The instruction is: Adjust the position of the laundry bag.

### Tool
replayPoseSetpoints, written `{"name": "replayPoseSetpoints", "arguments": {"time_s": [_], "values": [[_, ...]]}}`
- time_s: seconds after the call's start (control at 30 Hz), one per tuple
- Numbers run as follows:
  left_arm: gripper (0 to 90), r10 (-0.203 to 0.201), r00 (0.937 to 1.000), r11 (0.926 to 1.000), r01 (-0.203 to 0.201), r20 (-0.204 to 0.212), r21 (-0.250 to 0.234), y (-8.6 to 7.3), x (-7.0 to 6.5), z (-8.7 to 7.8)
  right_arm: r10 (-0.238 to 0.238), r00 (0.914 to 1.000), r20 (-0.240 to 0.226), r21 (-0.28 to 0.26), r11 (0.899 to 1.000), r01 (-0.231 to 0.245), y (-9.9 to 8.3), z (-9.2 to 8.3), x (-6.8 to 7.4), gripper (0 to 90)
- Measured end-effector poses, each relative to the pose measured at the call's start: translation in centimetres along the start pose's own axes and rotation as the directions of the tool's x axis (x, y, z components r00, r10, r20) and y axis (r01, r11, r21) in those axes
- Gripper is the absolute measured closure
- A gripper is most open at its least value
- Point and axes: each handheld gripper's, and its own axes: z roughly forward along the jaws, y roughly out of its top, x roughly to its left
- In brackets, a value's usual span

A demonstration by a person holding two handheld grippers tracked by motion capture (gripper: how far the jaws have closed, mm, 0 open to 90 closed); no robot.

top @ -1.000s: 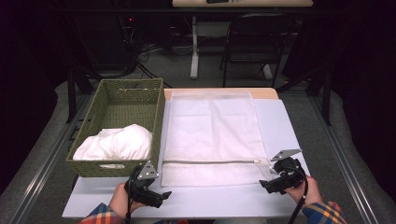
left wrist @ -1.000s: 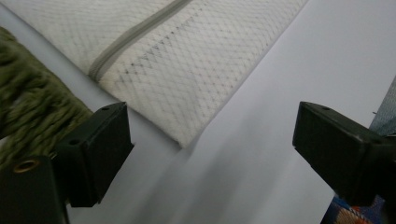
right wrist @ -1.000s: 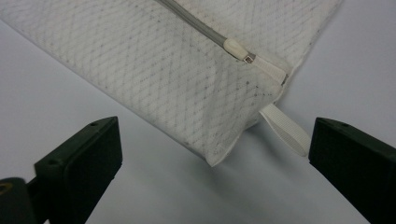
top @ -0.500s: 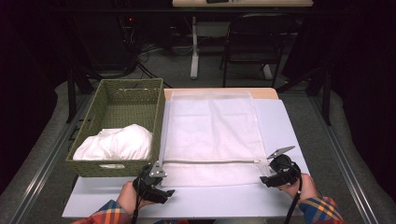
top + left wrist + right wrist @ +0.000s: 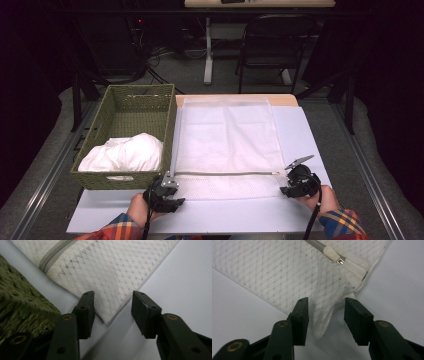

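**Both grippers straddle the near corners of the mesh bag**

In the left gripper view the left gripper point(image 5: 113, 305) has its two black jaws apart, and they have just been closing. The near corner of the white mesh bag point(image 5: 110, 275) lies between them: its tip comes down close to the left-hand pad, while bare white board point(image 5: 180, 287) shows between the cloth and the right-hand pad. Neither pad presses the fabric. The bag's grey zipper point(image 5: 53, 257) runs off toward the upper left of that frame, and the green wicker basket point(image 5: 22, 307) fills the left edge, just beside the jaw there — little room on that side, open board on the other.

In the right gripper view the right gripper point(image 5: 326, 306) stands the same way: jaws parted, just closing, with the bag's other near corner hanging down between them, not pinched. The cream zipper pull point(image 5: 331, 253) sits in the upper middle of that frame, at the end of the zipper line. Board lies bare to both sides.

In the high view the bag spreads flat across the centre of the board, its far edge near the wooden strip point(image 5: 235, 99) at the table's back. The basket stands along the bag's left edge, holding a heap of white cloth point(image 5: 125, 152) in its near end. To the right of the bag a band of board stays free — the widest open margin.
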Motion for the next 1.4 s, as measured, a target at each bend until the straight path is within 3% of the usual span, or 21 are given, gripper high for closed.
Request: {"name": "replayPoseSetpoints", "arguments": {"time_s": [0.33,0.5,0.9,1.27,1.4], "values": [[73.9,-0.010,0.9999,0.9999,0.010,-0.009,-0.012,0.2,0.3,0.1,0.003,0.9999,-0.016,0.004,1.000,-0.003,0.1,0.0,0.3,79.6],[84.2,-0.021,0.9997,0.9997,0.021,-0.012,-0.014,0.2,0.5,0.1,0.007,0.9998,-0.018,0.007,1.000,-0.007,0.1,-0.1,0.5,86.1],[87.1,-0.024,0.9996,0.9997,0.024,0.013,-0.011,0.3,0.5,-0.1,-0.011,0.9998,-0.015,0.011,1.000,0.011,-0.1,-0.8,0.9,87.3],[87.1,-0.054,0.9948,0.9985,0.054,0.086,-0.001,-0.4,1.0,-0.8,-0.023,0.9992,-0.033,0.022,0.999,0.024,-0.9,-1.7,1.6,87.4],[87.1,-0.048,0.9936,0.9989,0.048,0.102,0.003,-0.5,0.9,-0.9,-0.015,0.9991,-0.039,0.026,1.000,0.016,-1.0,-1.9,1.7,87.4]]}}
